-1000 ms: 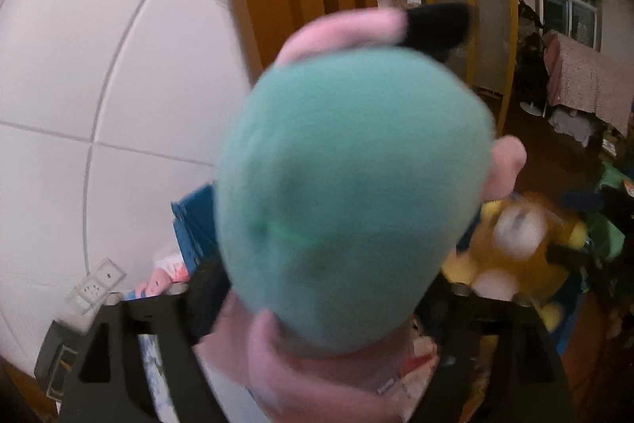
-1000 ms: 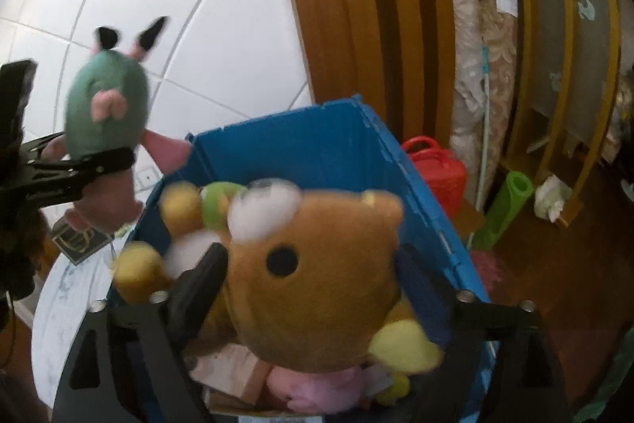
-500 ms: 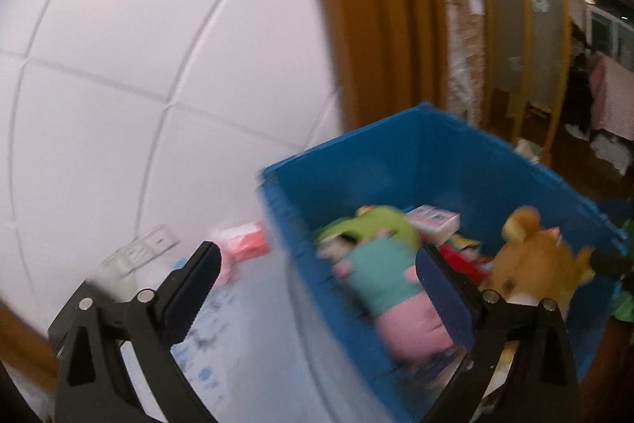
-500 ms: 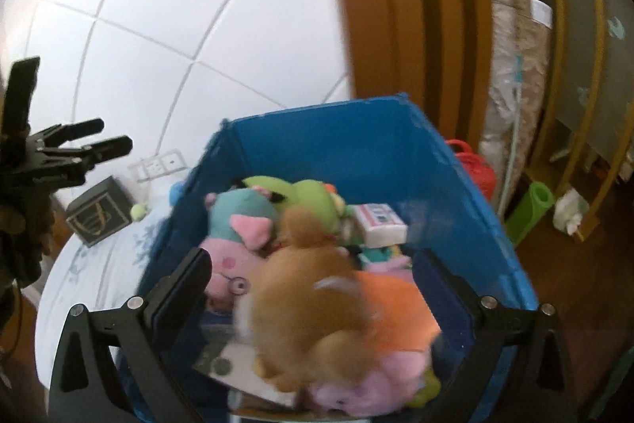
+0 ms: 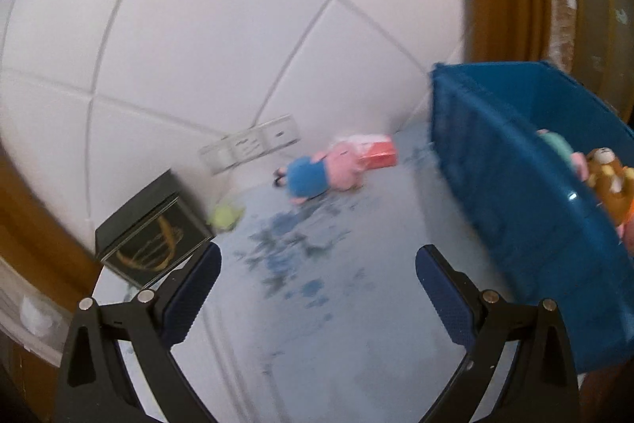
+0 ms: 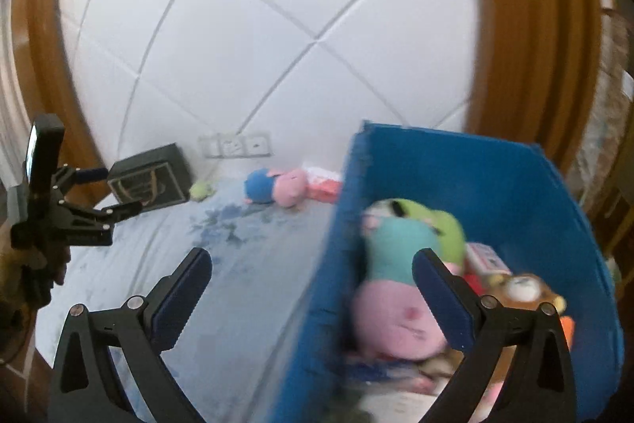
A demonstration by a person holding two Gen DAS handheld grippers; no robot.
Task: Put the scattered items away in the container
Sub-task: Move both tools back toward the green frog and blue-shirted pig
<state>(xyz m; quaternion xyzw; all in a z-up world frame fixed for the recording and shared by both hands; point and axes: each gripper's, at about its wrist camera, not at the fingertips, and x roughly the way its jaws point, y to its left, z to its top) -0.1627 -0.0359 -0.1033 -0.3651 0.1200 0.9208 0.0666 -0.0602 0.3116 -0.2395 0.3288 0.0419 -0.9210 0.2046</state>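
The blue container (image 6: 447,165) is seen filling the right half of the right wrist view, set on the pale patterned bed surface (image 5: 337,324), presumably close to the loose items so that carries are kept short. Inside it, a pile is already formed: a teal-and-pink plush (image 6: 396,284) at centre, a green plush (image 6: 443,224) behind it, a brown bear plush (image 6: 523,290) toward the lower right.

Left outside, in mid-frame of the left wrist view, a blue-and-pink pig plush (image 5: 321,175) is lying on its side with a red-and-white packet (image 5: 374,151) touching or just behind it (blur prevents telling which). A black box (image 5: 152,236) is leaned near the wall at left, with a small yellow-green item (image 5: 224,217) just beside it.

The left tool (image 5: 317,288) is held wide open with nothing between its pads, aimed down over bare bedding. The right tool (image 6: 313,288) is likewise spread and empty, straddling the container's near wall.

Judgement: the task is partly done; the pig plush is probably the next target.
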